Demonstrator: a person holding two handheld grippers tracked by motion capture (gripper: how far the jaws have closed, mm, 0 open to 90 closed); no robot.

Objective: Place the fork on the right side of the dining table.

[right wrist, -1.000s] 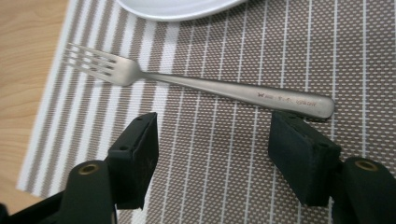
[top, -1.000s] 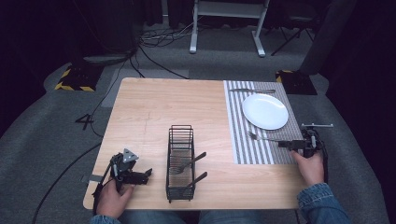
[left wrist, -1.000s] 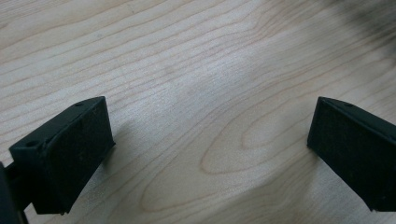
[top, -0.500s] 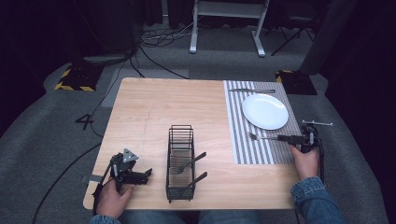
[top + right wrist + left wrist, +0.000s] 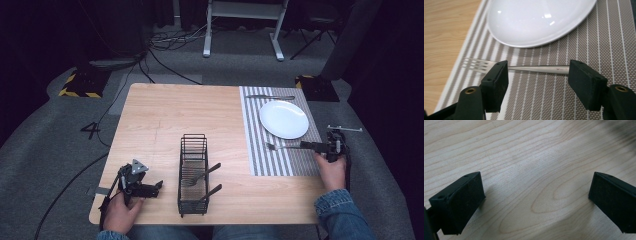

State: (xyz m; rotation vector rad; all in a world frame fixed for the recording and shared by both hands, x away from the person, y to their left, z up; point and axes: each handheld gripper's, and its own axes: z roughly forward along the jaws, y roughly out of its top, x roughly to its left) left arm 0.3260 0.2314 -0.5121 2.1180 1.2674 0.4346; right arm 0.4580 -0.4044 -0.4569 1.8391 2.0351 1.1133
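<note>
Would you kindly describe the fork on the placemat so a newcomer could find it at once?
Find the striped placemat at the table's right, holding a white plate. Just nearer than the plate lies the fork, alone and flat, unlike the cutlery in the wire rack.

Fork lies on the placemat at the desk's right side, just in front of the plate; knife behind it; rack left, utensils inside.

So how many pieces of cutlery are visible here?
4: a fork on the placemat near the plate, a knife beyond the plate, and two handles in the wire caddy; more may be hidden.
</note>
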